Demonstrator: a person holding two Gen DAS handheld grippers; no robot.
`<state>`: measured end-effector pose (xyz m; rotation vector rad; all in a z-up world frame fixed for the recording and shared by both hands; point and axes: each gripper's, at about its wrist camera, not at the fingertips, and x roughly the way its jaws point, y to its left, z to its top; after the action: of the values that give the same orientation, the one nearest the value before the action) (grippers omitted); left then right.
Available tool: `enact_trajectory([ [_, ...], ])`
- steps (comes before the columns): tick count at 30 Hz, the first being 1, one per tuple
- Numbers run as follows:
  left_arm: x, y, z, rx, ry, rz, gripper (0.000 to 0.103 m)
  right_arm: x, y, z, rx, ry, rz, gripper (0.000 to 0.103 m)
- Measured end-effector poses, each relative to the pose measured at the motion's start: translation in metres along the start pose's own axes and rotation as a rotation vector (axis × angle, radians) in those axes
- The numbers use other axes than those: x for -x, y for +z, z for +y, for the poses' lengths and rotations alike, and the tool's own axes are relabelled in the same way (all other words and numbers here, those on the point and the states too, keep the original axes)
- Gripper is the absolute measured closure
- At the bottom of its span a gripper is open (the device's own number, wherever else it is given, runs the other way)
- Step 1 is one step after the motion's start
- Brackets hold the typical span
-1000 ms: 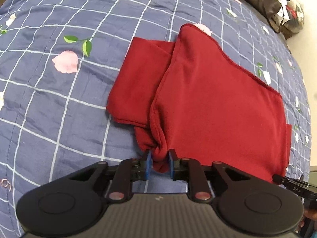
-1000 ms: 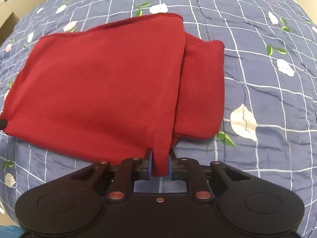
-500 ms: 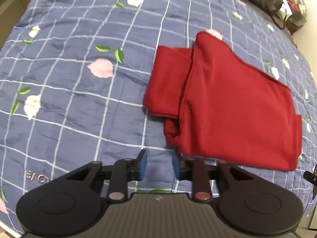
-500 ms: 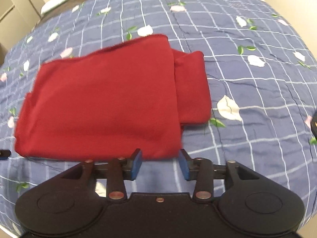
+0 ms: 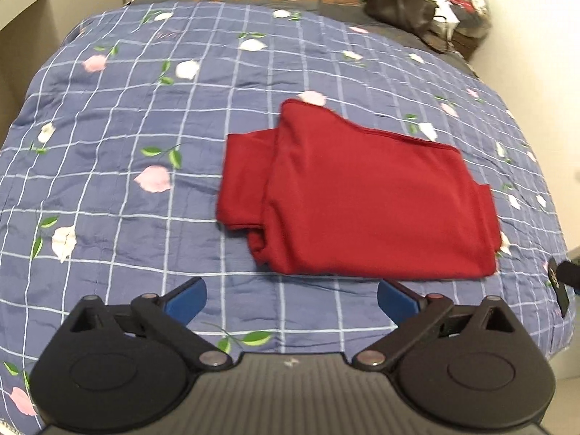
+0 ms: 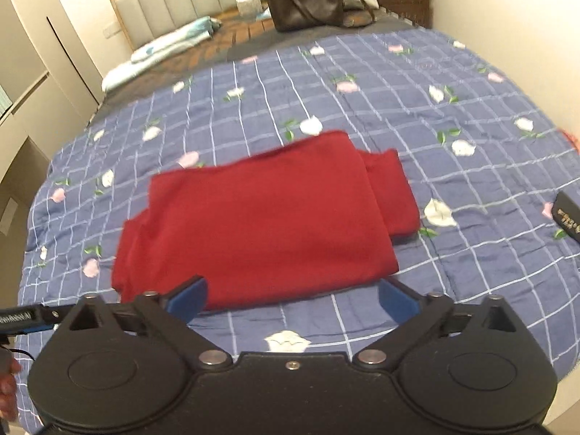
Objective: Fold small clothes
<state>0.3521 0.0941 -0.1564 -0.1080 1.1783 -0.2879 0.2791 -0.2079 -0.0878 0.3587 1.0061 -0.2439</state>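
A dark red folded garment (image 5: 362,199) lies flat on the blue checked floral bedspread (image 5: 145,108), with a narrower folded layer sticking out on its left. In the right wrist view the same garment (image 6: 261,224) has that layer on its right. My left gripper (image 5: 291,297) hovers above the garment's near edge, its jaws opening wide with nothing between the blue pads (image 5: 188,297). My right gripper (image 6: 291,297) hangs over the near edge too, its jaws also opening and free of the cloth.
A brown bag (image 6: 304,5) and clutter sit at the head of the bed by the padded headboard (image 6: 181,7). Folded light bedding (image 6: 163,50) lies at the far left. A black object (image 6: 567,217) lies at the right edge. Walls flank both sides of the bed.
Both grippers let go of the red garment's near edge, opened wide and rose back from it. The garment now lies flat on the bedspread.
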Motion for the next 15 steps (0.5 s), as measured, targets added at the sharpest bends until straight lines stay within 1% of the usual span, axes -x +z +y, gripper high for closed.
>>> enact_trajectory([
  [6,0.011,-0.008,-0.016,-0.017,-0.022,-0.007,0.0,0.033,0.004,0.021,0.014,-0.05,-0.024,0.001],
  [11,0.013,-0.013,-0.028,-0.013,-0.012,-0.008,0.0,0.05,0.011,0.033,0.059,-0.095,-0.002,0.001],
  [15,0.016,-0.015,-0.041,-0.01,0.013,-0.02,0.0,0.061,0.012,0.034,0.096,-0.105,-0.007,0.001],
])
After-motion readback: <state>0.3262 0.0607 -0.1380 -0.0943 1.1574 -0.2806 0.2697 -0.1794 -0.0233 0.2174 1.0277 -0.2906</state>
